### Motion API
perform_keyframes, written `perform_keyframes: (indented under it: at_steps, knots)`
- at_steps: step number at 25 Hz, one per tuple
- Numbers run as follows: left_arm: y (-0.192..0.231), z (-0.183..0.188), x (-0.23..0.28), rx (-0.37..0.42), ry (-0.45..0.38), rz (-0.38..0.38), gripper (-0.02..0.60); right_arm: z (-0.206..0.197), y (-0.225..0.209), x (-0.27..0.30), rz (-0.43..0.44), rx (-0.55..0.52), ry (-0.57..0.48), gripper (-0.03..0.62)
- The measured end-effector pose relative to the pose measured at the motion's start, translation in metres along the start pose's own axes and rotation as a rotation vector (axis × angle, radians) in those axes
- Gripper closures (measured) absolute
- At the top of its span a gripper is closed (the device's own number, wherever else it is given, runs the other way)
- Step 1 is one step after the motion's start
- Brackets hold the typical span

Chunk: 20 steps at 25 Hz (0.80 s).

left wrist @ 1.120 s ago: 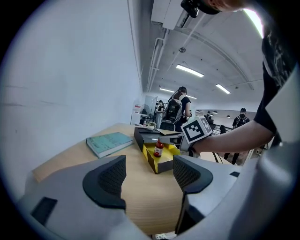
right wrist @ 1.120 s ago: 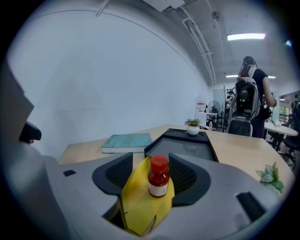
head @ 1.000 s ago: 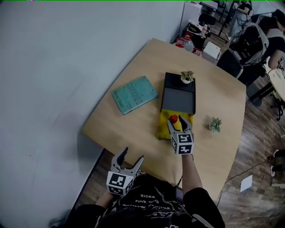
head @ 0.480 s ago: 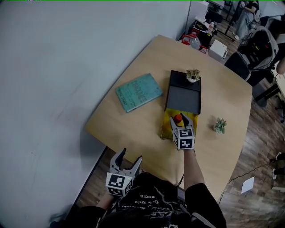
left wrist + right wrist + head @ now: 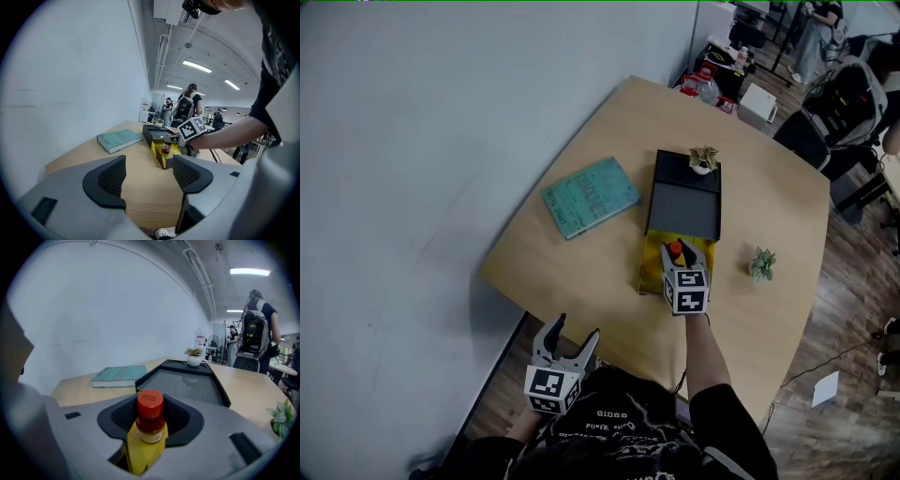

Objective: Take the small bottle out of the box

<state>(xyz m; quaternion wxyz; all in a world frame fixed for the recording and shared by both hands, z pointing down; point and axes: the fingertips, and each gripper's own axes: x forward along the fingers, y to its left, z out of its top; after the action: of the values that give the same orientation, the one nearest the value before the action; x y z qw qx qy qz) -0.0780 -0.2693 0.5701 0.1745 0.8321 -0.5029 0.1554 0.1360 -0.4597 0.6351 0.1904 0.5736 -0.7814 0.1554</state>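
Right gripper (image 5: 680, 251) first: my jaws have just been closing with the small bottle (image 5: 151, 425) upright between them, and the pads look to meet its sides below the cap. My left gripper (image 5: 149, 174) hangs with its jaws apart and empty, near the table's (image 5: 581, 272) front edge, well apart from the work. On the table lies the box (image 5: 651, 270), its yellow end open toward me. The bottle stands inside that yellow end, and its red cap (image 5: 150, 399) rises above my pads. I judge this to be the grasping step, with the lift not yet done. Next I need a firm squeeze, then a straight pull upward so the bottle clears the yellow wall without tipping or dragging the box along.
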Motion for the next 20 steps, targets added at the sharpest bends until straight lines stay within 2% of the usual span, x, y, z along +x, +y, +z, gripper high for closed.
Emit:
perform_keyframes:
  at_steps: [10, 20]
  knots:
    - [-0.011, 0.008, -0.002, -0.012, -0.032, -0.037, 0.261, 0.042, -0.001, -0.037, 0.017, 0.024, -0.105, 0.434]
    - [-0.023, 0.01, -0.007, -0.044, -0.076, -0.07, 0.261, 0.069, 0.016, -0.076, 0.033, -0.047, -0.153, 0.434]
